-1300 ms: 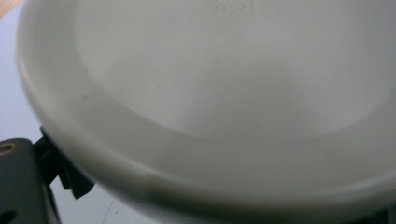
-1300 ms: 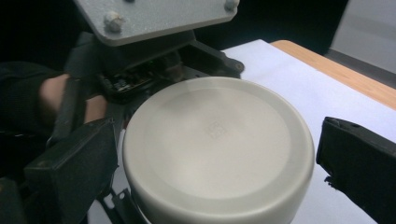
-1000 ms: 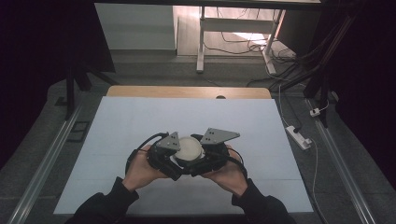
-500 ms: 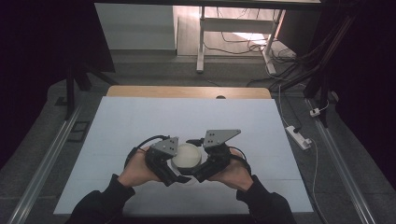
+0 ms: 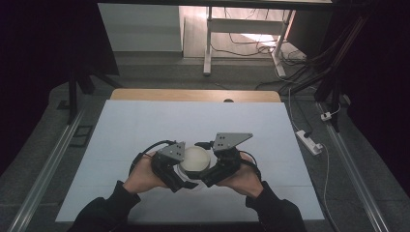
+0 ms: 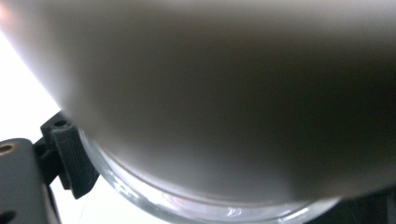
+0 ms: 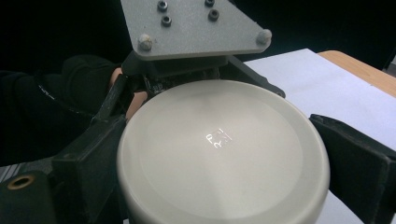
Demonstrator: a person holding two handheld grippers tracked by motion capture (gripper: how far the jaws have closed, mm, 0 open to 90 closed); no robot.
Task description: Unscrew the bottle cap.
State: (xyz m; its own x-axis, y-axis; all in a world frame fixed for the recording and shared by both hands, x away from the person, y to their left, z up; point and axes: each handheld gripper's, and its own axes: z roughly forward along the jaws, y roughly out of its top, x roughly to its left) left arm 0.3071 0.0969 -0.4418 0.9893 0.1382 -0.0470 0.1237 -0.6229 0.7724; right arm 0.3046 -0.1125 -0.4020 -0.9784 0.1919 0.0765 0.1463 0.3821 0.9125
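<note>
Near the tabletop's (image 5: 121, 125) front edge, the right tool (image 7: 219, 154) pinches the white lid (image 7: 223, 150) while the left tool (image 5: 186, 181) clamps the glass jar (image 6: 187, 205).

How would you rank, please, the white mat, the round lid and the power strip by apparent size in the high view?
1. White mat: by far the largest.
2. Lid, held between both tongs.
3. Power strip looks slightly smaller, but it lies lower and farther off on the floor, so ranks two and three are unsure.

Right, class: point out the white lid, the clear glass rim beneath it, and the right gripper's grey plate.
white lid (image 7: 223, 149), right gripper view, top face.
glass rim (image 6: 196, 207), left gripper view, lower edge.
grey plate (image 5: 231, 140), high view, flat top.
</note>
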